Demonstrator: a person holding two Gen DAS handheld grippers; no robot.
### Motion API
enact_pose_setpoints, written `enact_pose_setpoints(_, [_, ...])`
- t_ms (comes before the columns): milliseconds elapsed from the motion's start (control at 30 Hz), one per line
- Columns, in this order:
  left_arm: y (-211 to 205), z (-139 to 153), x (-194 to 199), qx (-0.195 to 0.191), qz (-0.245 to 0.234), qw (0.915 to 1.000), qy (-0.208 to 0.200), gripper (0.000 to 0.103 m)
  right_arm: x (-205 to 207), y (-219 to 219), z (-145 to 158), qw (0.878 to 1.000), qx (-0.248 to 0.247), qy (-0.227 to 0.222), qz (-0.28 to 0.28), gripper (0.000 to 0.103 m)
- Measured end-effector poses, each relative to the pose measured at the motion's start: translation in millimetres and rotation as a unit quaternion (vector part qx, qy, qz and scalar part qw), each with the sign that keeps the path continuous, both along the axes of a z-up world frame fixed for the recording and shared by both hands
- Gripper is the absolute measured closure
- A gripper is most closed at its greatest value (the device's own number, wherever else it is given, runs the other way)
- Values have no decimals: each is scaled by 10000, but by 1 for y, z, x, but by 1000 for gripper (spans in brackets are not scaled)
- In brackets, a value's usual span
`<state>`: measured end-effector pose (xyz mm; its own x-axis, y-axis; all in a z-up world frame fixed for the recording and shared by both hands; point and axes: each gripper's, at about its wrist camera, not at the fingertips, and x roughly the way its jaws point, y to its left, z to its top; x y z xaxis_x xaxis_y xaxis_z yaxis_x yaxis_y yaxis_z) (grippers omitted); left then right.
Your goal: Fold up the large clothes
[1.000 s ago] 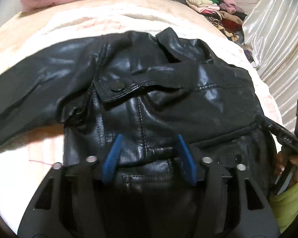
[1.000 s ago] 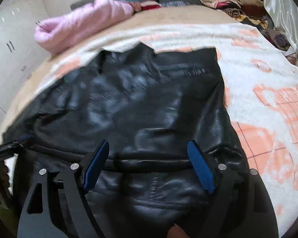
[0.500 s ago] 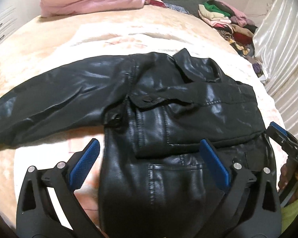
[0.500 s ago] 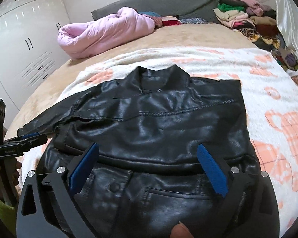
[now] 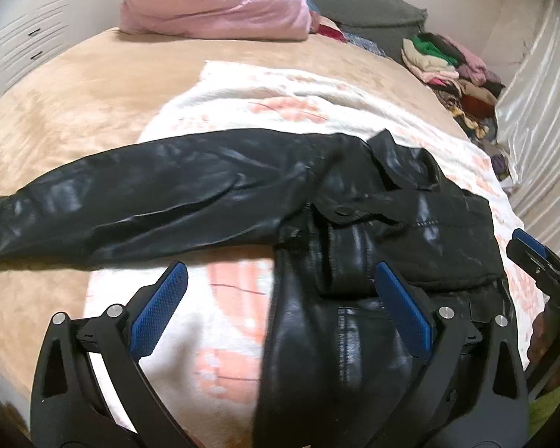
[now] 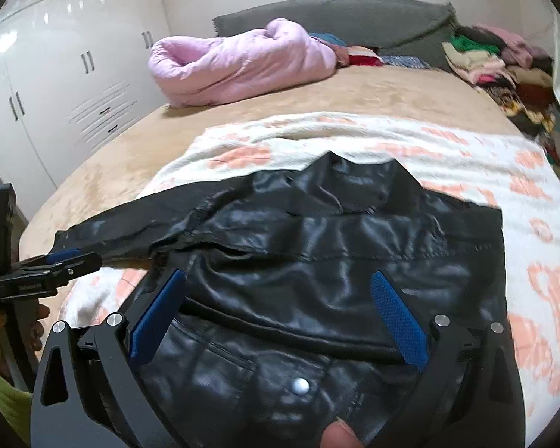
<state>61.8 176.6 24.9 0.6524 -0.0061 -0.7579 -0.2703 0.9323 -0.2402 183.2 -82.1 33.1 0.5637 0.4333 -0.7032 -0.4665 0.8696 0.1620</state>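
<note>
Now both my grippers hang wide open and empty over the black leather jacket [image 5: 354, 246]; its unfolded sleeve [image 5: 138, 201] runs leftward, nearer my left gripper [image 5: 280, 313] than my right gripper [image 6: 280, 317].

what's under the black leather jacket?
The black leather jacket lies on a white blanket with orange print, over a tan bedspread. Whatever lies beneath its body is covered.

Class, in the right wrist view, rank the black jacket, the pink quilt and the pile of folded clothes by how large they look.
1. black jacket, nearest the camera
2. pink quilt
3. pile of folded clothes

The last two lie farther back, so their true sizes stay unsure.
</note>
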Motion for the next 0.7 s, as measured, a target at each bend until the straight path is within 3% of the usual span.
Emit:
enact_pose_setpoints(433, [60, 3, -34, -238, 677, 9974, -69, 9, -3, 80, 20, 9979, 21, -165, 619, 4])
enact_pose_setpoints(567, [73, 4, -45, -50, 955, 9954, -76, 9, -7, 106, 26, 9957, 23, -249, 896, 4])
enact_pose_setpoints(700, [92, 3, -54, -233, 1166, 9929, -110, 9, -12, 134, 30, 9928, 15, -308, 1156, 4])
